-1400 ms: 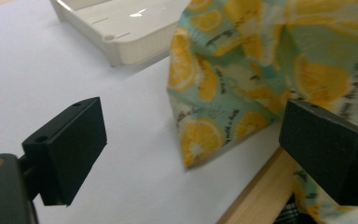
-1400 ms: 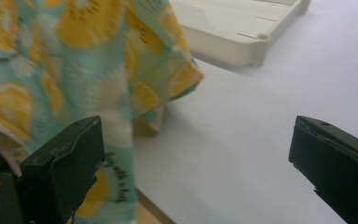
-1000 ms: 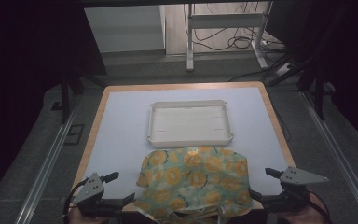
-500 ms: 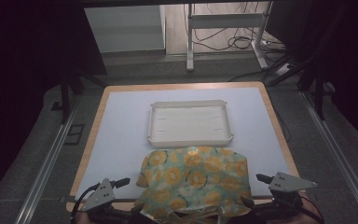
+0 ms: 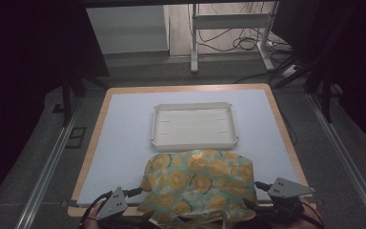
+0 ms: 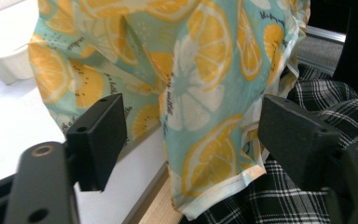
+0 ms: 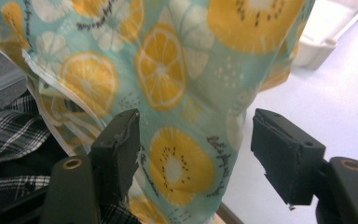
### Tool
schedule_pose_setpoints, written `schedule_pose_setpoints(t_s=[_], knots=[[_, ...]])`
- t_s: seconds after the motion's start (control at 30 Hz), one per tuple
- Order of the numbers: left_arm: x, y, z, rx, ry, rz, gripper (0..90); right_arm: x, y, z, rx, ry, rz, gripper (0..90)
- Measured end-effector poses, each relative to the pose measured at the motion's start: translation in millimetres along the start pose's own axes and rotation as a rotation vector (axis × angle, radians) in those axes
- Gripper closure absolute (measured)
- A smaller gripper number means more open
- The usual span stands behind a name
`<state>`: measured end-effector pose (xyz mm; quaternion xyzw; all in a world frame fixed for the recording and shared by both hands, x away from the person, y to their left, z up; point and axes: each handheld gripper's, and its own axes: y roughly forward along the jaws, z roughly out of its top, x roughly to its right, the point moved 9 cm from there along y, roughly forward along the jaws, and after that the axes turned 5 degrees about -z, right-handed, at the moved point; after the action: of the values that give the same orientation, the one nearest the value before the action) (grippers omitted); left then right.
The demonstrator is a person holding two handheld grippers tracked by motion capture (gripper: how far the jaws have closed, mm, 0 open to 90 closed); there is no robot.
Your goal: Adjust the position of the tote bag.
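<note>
Landmark is the cloth [image 5: 198, 183], lemon print, bunched at the table's [image 5: 124, 143] near edge, hanging over it. Left gripper [image 5: 134, 192] sits at its left edge, right gripper [image 5: 259, 185] at its right. Both sets of jaws have just been closing, pads not yet pressing, cloth between them. Beyond the cloth, nearly touching: tray [image 5: 193, 125].

Tray [image 5: 194, 125] at the table's [image 5: 124, 138] middle, cloth [image 5: 198, 183] just near of it, draped over the near edge, left gripper [image 5: 136, 192] and right gripper [image 5: 259, 185] flanking the cloth
</note>
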<state>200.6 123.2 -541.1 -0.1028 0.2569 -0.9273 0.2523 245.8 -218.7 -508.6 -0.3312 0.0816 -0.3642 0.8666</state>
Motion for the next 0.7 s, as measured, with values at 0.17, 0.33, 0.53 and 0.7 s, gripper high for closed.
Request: schedule_pose_setpoints(t_s=[0.17,0.33,0.53,0.7], knots=[[5.1,9.2,-6.2,-0.055,0.018,-0.03,39.3,-6.0,7.6,-3.3,-0.022,-0.016,0.013,42.2],[5.8,13.6,-9.2,-0.082,0.028,-0.036,52.4,-5.2,12.9,-10.4,-0.057,-0.018,0.023,55.9],[6.8,11.4,-2.4,-0.045,0.02,-0.047,85.7,-9.1,16.0,-11.7,-0.08,-0.028,0.051,87.5],[7.3,5.6,6.7,0.015,-0.003,-0.075,88.7,-10.0,13.2,-5.7,-0.063,-0.016,0.06,89.1]])
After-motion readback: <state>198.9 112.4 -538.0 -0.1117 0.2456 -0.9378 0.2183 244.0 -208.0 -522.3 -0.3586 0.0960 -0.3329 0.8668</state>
